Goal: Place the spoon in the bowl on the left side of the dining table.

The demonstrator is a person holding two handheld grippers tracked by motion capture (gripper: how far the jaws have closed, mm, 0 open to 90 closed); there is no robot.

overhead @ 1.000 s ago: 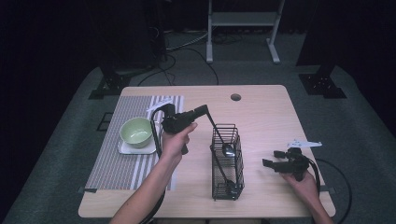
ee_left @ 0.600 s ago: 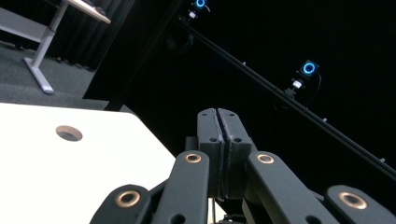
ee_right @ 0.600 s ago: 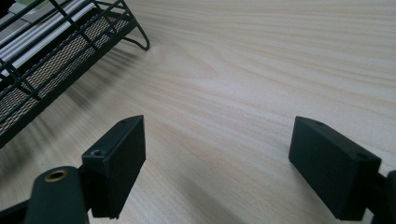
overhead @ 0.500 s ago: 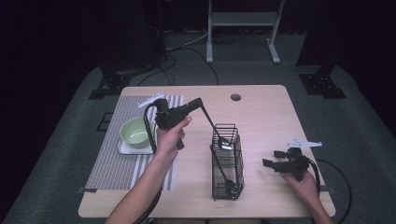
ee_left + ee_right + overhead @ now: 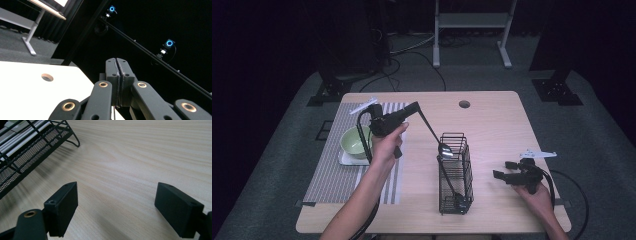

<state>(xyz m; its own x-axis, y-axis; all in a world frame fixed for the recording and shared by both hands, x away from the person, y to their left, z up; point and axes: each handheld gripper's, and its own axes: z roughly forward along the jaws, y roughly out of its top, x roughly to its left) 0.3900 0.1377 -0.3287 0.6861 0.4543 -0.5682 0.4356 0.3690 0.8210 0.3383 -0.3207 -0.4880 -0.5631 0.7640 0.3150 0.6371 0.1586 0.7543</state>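
In the high view my left gripper (image 5: 414,107) hangs above the table's middle, shut on the dark handle of a spoon. The spoon (image 5: 445,148) slants down to the right, its shiny bowl just over the top rim of the black wire basket (image 5: 464,172). In the left gripper view the jaws are pressed together (image 5: 117,62), tilted up towards the dark room. My right gripper (image 5: 503,170) rests low at the table's right, open and holding nothing; in the right gripper view its fingers (image 5: 62,205) stand wide apart over bare wood, with the basket's corner (image 5: 37,147) at upper left.
A green bowl (image 5: 354,141) sits on a white square plate (image 5: 346,160) on a striped placemat (image 5: 332,175) at the left. Another dark utensil (image 5: 457,197) stands inside the basket. A round hole (image 5: 464,104) marks the table's far side. Cables trail from both grippers.
My left gripper has moved left and up, drawing the spoon out of the basket until its bowl is at the rim. The right gripper has stayed put.
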